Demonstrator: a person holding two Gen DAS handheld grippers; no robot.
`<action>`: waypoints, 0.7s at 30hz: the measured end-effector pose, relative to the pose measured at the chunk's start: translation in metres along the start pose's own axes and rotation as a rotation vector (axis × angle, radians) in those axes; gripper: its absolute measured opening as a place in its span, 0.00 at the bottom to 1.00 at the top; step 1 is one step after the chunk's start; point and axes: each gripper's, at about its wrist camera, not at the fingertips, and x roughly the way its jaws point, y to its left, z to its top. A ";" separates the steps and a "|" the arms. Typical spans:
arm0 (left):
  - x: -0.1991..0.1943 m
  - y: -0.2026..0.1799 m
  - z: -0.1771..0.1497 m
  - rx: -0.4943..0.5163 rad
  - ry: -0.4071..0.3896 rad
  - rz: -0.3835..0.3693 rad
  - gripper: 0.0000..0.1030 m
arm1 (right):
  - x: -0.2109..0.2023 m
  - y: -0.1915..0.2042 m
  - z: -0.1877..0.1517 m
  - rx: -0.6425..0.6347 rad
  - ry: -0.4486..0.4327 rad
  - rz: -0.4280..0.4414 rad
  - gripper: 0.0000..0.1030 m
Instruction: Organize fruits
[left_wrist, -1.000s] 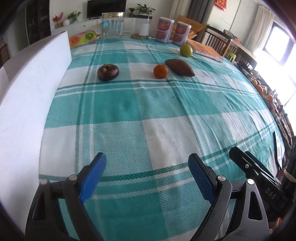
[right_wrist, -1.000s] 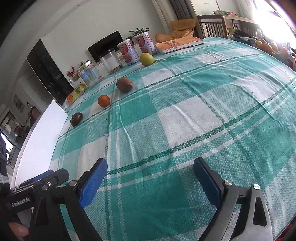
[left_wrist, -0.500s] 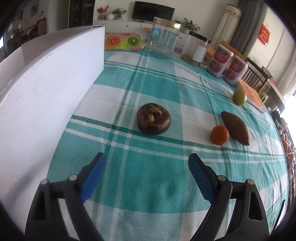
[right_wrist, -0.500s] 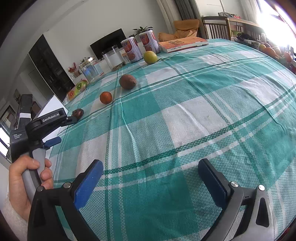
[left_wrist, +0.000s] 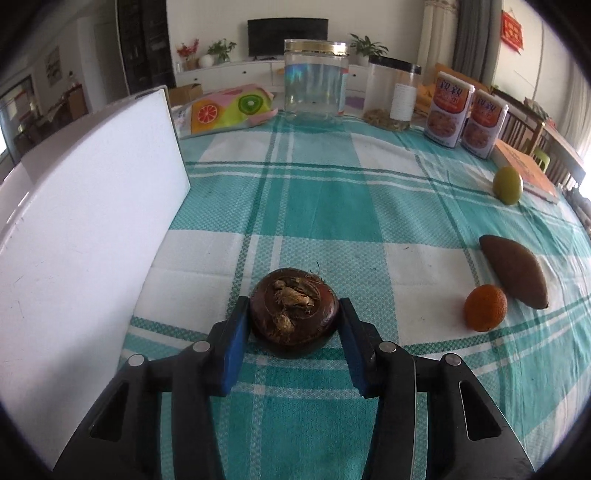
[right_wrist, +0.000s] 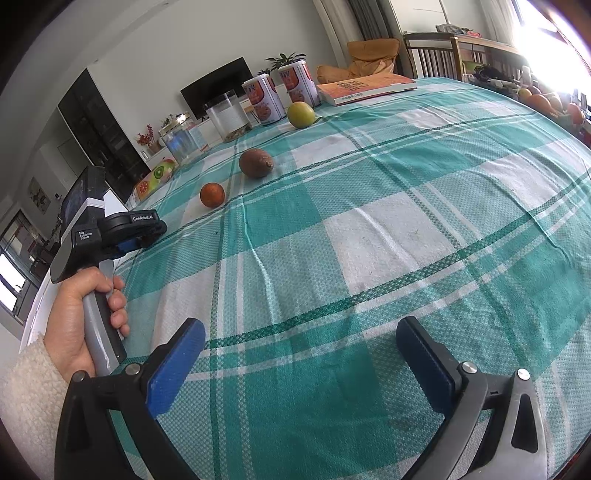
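**Teal check cloth, fruit in a loose row**

Teal-and-white checked cloth (left_wrist: 325, 206) covers the bench; a white foam board (left_wrist: 85, 229) stands along its left edge. The left gripper (left_wrist: 293, 321) has its jaws closing around the dark brown round fruit (left_wrist: 294, 312), pads at both its sides. A small orange (left_wrist: 484, 307), brown oval fruit (left_wrist: 515, 271) and green fruit (left_wrist: 508, 184) lie rightward. Clear jars (left_wrist: 316, 81), a television behind. The right gripper (right_wrist: 299, 354) hovers, jaws wide, empty.

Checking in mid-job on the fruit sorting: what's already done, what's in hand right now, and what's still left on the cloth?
Done: nothing looks sorted yet. In hand: the left gripper has its jaws closing on the dark brown round fruit, pads at its sides, fruit not yet lifted off the checked tablecloth. The right gripper hangs open and empty. Left: the orange, the brown oval fruit and the green fruit lie loose.
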 end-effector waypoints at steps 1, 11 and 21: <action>-0.004 0.002 -0.002 -0.012 0.003 -0.016 0.47 | 0.000 0.000 0.000 0.000 0.000 0.000 1.00; -0.077 -0.011 -0.081 0.088 0.082 -0.170 0.47 | 0.000 -0.001 0.001 0.008 -0.002 0.009 1.00; -0.082 -0.010 -0.106 0.180 0.022 -0.123 0.84 | 0.000 -0.001 0.000 -0.001 -0.001 -0.002 1.00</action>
